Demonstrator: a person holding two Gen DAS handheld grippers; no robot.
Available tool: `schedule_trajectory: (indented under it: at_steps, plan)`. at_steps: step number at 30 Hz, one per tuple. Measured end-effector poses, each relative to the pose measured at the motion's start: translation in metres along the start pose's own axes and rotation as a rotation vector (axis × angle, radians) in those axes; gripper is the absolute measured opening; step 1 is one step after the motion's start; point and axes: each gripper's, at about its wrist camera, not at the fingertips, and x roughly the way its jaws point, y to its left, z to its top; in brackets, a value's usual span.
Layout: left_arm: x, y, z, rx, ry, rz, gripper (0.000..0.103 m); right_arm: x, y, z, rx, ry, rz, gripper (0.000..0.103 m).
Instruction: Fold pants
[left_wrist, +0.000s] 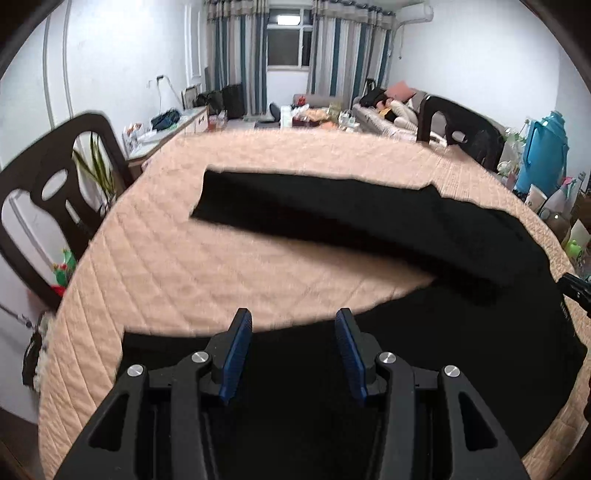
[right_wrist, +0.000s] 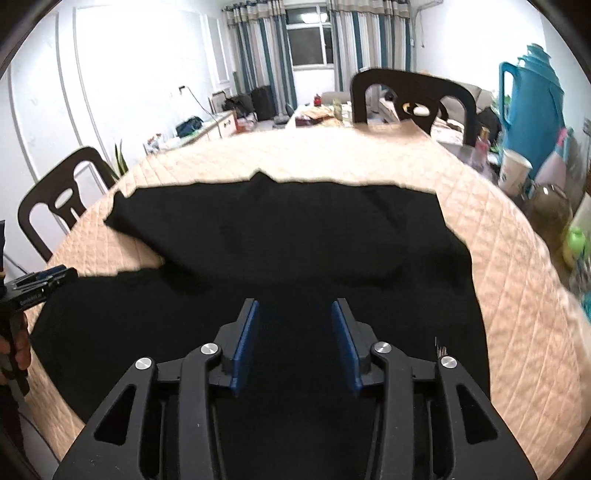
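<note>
Black pants (left_wrist: 314, 218) lie flat on the peach quilted table cover (left_wrist: 177, 266). One leg stretches toward the far left, and the other leg (left_wrist: 406, 350) lies along the near edge under my left gripper (left_wrist: 293, 323). That gripper hovers above the cloth, open, with nothing between its blue pads. In the right wrist view the pants (right_wrist: 295, 240) fill the middle, waist end toward the right. My right gripper (right_wrist: 295, 308) is open over the fabric and grips nothing. The left gripper (right_wrist: 40, 280) shows at that view's left edge, held by a hand.
Dark chairs stand at the left (left_wrist: 55, 192) and at the far side (right_wrist: 410, 99) of the table. A blue thermos (right_wrist: 532, 107), a paper cup (right_wrist: 513, 177) and small bottles crowd the table's right edge. A sofa and cabinet are beyond.
</note>
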Motion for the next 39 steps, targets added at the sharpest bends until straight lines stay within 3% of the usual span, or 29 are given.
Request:
schedule_trajectory:
  at_steps: [3, 7, 10, 17, 23, 26, 28, 30, 31, 33, 34, 37, 39]
  plan:
    - [-0.001, -0.004, 0.022, 0.016, -0.035, -0.025, 0.051, 0.004, 0.0, 0.02, -0.012, -0.02, 0.011, 0.042]
    - [0.011, -0.011, 0.052, 0.051, -0.058, -0.056, 0.062, 0.022, -0.004, 0.045, -0.027, -0.015, 0.025, 0.042]
    - [0.035, -0.016, 0.08, 0.075, -0.032, -0.101, 0.069, 0.046, -0.011, 0.067, -0.023, 0.011, 0.048, 0.042]
    - [0.122, -0.024, 0.131, 0.106, 0.069, -0.04, 0.069, 0.122, -0.025, 0.109, -0.038, 0.123, -0.004, 0.042]
    - [0.185, -0.03, 0.137, 0.11, 0.178, -0.006, 0.069, 0.17, -0.035, 0.121, -0.017, 0.223, -0.035, 0.042]
    - [0.191, -0.036, 0.134, 0.139, 0.15, 0.007, 0.078, 0.184, -0.034, 0.12, -0.047, 0.241, -0.07, 0.045]
    - [0.19, -0.037, 0.131, 0.148, 0.135, 0.005, 0.078, 0.188, -0.039, 0.122, -0.037, 0.23, -0.066, 0.045]
    - [0.188, -0.038, 0.13, 0.151, 0.135, -0.011, 0.066, 0.188, -0.039, 0.122, -0.025, 0.229, -0.071, 0.043]
    - [0.186, -0.04, 0.129, 0.155, 0.135, -0.034, 0.054, 0.188, -0.036, 0.123, -0.032, 0.227, -0.076, 0.04]
    - [0.182, -0.052, 0.129, 0.192, 0.127, -0.033, 0.03, 0.187, -0.034, 0.124, -0.031, 0.218, -0.075, 0.013]
    - [0.181, -0.058, 0.128, 0.208, 0.127, -0.034, 0.005, 0.187, -0.033, 0.124, -0.03, 0.218, -0.071, 0.01]
    - [0.177, -0.07, 0.124, 0.234, 0.119, 0.021, 0.004, 0.187, -0.029, 0.125, -0.03, 0.215, -0.074, 0.007]
    - [0.169, -0.067, 0.125, 0.196, 0.113, 0.002, 0.004, 0.176, -0.027, 0.125, -0.007, 0.193, -0.057, 0.006]
